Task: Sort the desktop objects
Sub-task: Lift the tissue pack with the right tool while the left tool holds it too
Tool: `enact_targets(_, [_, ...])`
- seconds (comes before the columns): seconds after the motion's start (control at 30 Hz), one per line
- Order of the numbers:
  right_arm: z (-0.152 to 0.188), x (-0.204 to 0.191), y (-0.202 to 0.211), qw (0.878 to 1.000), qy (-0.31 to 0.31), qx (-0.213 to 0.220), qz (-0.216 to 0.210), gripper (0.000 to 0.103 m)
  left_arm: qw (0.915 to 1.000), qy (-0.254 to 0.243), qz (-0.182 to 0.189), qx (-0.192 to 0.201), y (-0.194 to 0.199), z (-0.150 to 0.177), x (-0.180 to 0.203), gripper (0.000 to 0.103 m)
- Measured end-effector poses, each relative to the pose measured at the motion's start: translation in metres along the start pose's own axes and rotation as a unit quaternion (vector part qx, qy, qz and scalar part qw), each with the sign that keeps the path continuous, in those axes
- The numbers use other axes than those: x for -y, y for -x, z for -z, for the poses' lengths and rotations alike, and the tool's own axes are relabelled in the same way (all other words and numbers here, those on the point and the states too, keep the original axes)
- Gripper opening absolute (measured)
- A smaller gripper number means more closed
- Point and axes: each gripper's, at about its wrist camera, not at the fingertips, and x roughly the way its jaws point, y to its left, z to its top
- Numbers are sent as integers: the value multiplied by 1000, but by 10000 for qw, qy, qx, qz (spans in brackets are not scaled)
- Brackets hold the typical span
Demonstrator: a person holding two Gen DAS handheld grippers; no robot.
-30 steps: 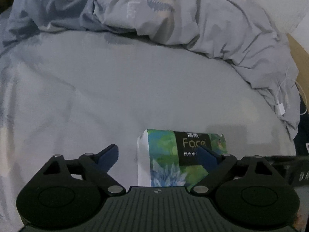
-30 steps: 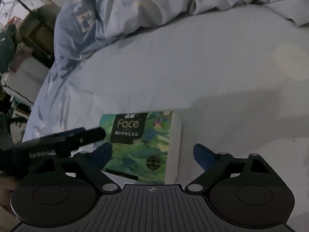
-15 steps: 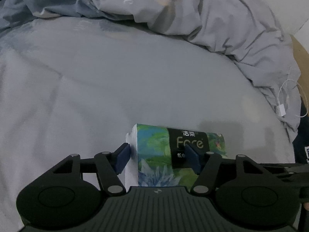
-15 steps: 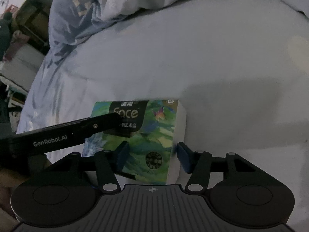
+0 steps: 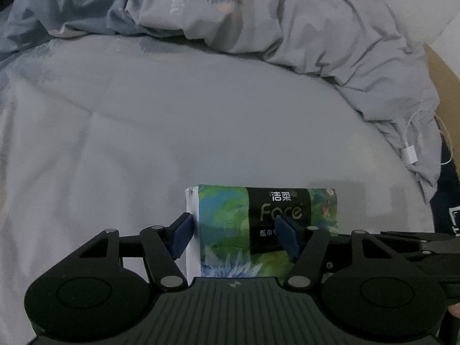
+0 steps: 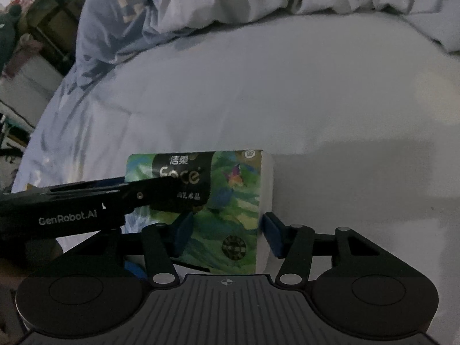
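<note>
1. With the tissue pack (image 5: pixel 264 224) lying flat on the bed sheet (image 5: pixel 143 149), both grippers have closed in on it from opposite ends.
2. Left gripper (image 5: pixel 234 237): jaws narrowed around the pack's left half. Left pad touches the white end face; right pad sits on the printed top by the black "Face" label. Looks clamped on the pack.
3. Right gripper (image 6: pixel 225 234): jaws narrowed around the pack's (image 6: pixel 201 201) right half. Right pad touches the white end face; left pad is on the green print. Also looks clamped.
4. In the right wrist view the left gripper's (image 6: pixel 86 204) black finger, marked "GenRobot.AI", reaches across the pack's top from the left and covers part of the label.
5. Pack orientation: printed side up, label text readable, long axis running left to right between the two grippers.
6. Whether the pack is off the sheet: cannot tell.
7. Rumpled duvet (image 5: pixel 258 20) is bunched along the far side of the bed.
8. White cable with plug (image 5: pixel 411 155) lies at the right edge of the duvet, well apart from the pack.
</note>
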Motion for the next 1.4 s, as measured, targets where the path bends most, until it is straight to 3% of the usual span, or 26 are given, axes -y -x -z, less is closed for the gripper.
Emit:
enact_targets(0.37, [9, -26, 68, 9985, 281, 446, 129, 58, 9990, -3, 113, 437, 63, 5, 25, 66])
enact_targets(0.87, [27, -79, 210, 9911, 642, 1161, 104, 58, 9919, -279, 228, 1221, 188, 18, 84, 67])
enact_targets(1.4, [100, -132, 343, 9798, 933, 1767, 67, 58, 9811, -515, 335, 1835, 303, 77, 128, 68])
